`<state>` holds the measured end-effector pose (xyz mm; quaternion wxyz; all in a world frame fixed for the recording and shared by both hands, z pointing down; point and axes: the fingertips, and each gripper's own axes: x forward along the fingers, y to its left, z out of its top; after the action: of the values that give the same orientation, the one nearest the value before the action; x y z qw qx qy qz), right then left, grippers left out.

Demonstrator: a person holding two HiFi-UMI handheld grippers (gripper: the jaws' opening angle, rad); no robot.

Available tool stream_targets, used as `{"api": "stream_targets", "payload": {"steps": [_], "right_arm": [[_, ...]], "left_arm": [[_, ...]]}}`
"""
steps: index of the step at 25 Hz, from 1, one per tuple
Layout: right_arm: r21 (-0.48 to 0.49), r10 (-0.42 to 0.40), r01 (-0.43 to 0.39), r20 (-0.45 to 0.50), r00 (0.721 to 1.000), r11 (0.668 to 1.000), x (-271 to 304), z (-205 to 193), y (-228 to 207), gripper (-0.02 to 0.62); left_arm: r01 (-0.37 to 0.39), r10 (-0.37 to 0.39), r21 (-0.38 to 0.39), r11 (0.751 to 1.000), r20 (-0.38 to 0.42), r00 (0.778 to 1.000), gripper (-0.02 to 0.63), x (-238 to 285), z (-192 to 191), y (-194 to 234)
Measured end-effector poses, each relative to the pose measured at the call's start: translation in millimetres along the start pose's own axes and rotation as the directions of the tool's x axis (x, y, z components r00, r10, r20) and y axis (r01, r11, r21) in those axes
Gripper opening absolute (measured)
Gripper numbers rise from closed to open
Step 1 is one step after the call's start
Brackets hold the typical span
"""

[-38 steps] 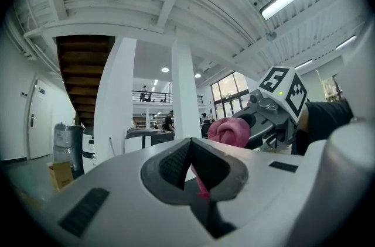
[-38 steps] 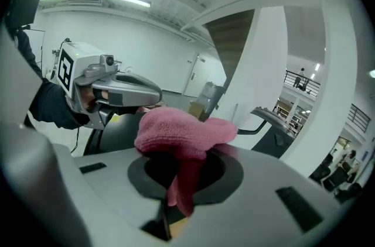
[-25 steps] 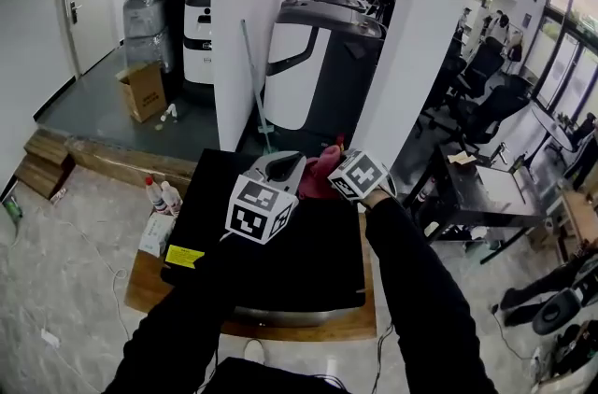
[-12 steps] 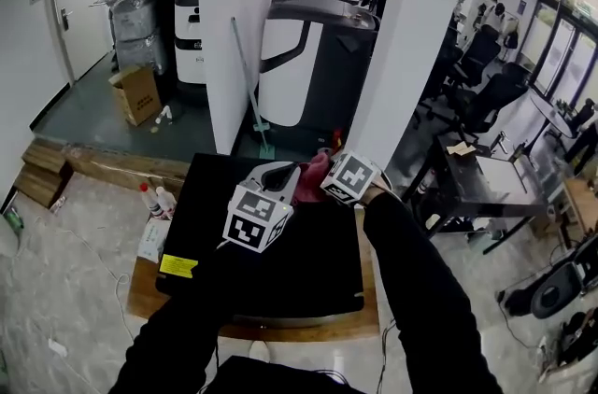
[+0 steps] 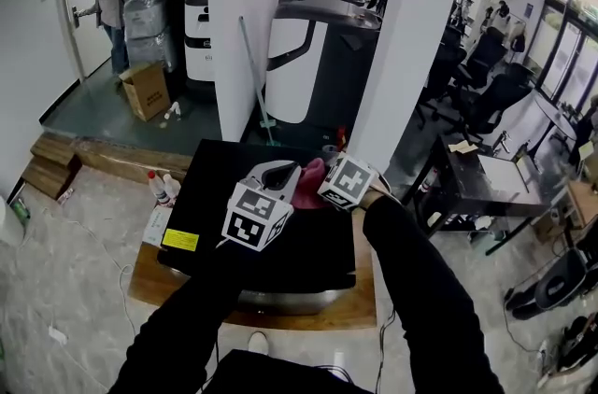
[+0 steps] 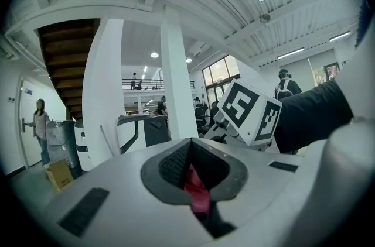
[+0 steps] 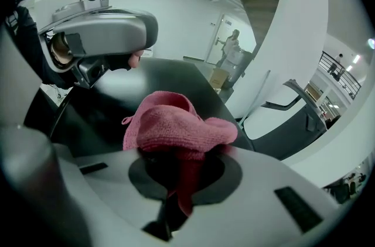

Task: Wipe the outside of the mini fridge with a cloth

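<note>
Both grippers meet over the back part of the mini fridge (image 5: 210, 196), whose flat black top fills the middle of the head view. From there only that top and a silvery strip along its near edge show; the door and side walls are out of sight. A yellow sticker (image 5: 180, 240) lies near the top's front left corner, its print too small to read.

The pink cloth (image 7: 176, 126) is held between the two grippers. In the head view little of it shows, a pink patch wedged between the left gripper's body and the right gripper's marker cube (image 5: 344, 182), which covers the right jaws. The right gripper (image 7: 176, 181) has its jaws closed on the cloth: a bunched mound sits above the tips and a fold runs down into the gap. The left gripper (image 6: 196, 181) is also clamped on the cloth, with only a thin pink strip showing between its dark pads. The left gripper view points upward at columns and ceiling, so the fridge does not appear in it.

In the right gripper view the cloth sits over the black top, but I cannot tell whether it touches the surface.

The fridge stands on a wooden board (image 5: 149, 285), partly covered by the person's dark sleeves. Two bottles (image 5: 161, 187) stand on the floor just beside its left edge.
</note>
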<state>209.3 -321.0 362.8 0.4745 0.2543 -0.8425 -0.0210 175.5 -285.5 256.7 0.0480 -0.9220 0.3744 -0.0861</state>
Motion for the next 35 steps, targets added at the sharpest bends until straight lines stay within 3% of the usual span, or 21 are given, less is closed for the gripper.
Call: {"api": "stream_targets", "payload": {"steps": [18,27,31,33,35], "right_arm": [[-0.101,0.088,-0.089,-0.009,0.996,0.991,-74,-24,154,0.041],[-0.102,0.209,-0.216,-0.077,0.975,0.971,-106,-39,221,0.041],[-0.120,0.130,-0.134,-0.044,0.991,0.984,-125,-32,224,0.043],[-0.116,0.036,-0.030,0.049,0.998,0.993,-145,-18,223,0.044],[-0.070,-0.081,0.095,0.184,0.980,0.993,-169,-6,224,0.046]], "left_arm": [[-0.068,0.068,-0.002,0.998,0.033,0.997,0.006,-104,18,-90],[-0.046,0.046,-0.016,0.999,0.038,0.998,0.006,-143,15,-124],[-0.036,0.037,-0.016,0.999,0.052,0.998,0.006,-162,19,-128],[-0.035,0.036,-0.023,0.999,0.075,0.997,0.006,-176,24,-128],[-0.037,0.041,-0.034,0.999,0.122,0.992,0.006,-196,29,-130]]}}
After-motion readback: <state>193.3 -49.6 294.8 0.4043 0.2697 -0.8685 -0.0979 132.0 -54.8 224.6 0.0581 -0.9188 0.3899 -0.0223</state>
